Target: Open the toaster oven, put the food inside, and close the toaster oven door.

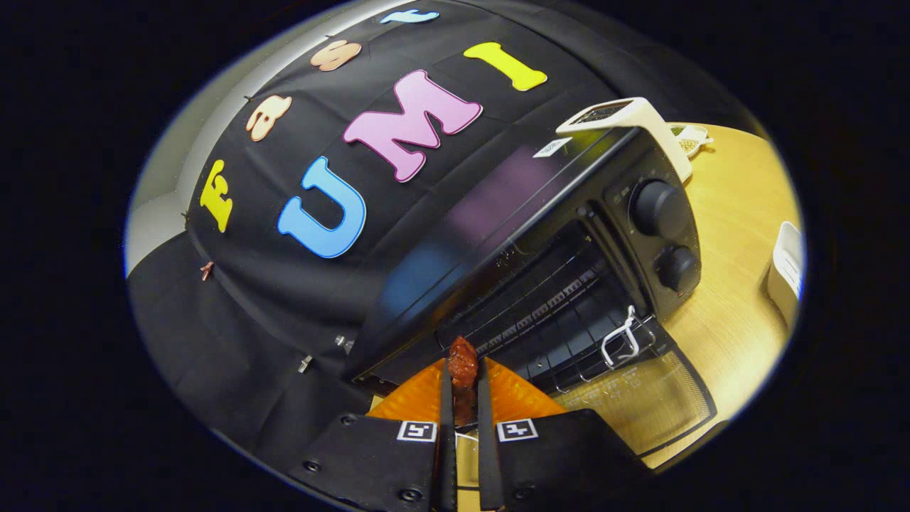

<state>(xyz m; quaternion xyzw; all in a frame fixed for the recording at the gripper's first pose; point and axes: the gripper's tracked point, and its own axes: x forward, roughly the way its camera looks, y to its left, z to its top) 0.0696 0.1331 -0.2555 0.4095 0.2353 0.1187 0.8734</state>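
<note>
The reddish-brown piece of food sits low in the middle of the frame, clamped between the fingers of the gripper, just ahead of the toaster oven. Its glass door already lies folded down over the wooden counter, exposing the wire rack. Left to do: placing the food inside and closing the door.

The gripper view rides tilted, close before the open toaster oven near the table's front edge, facing its cavity and the booth wall.
</note>
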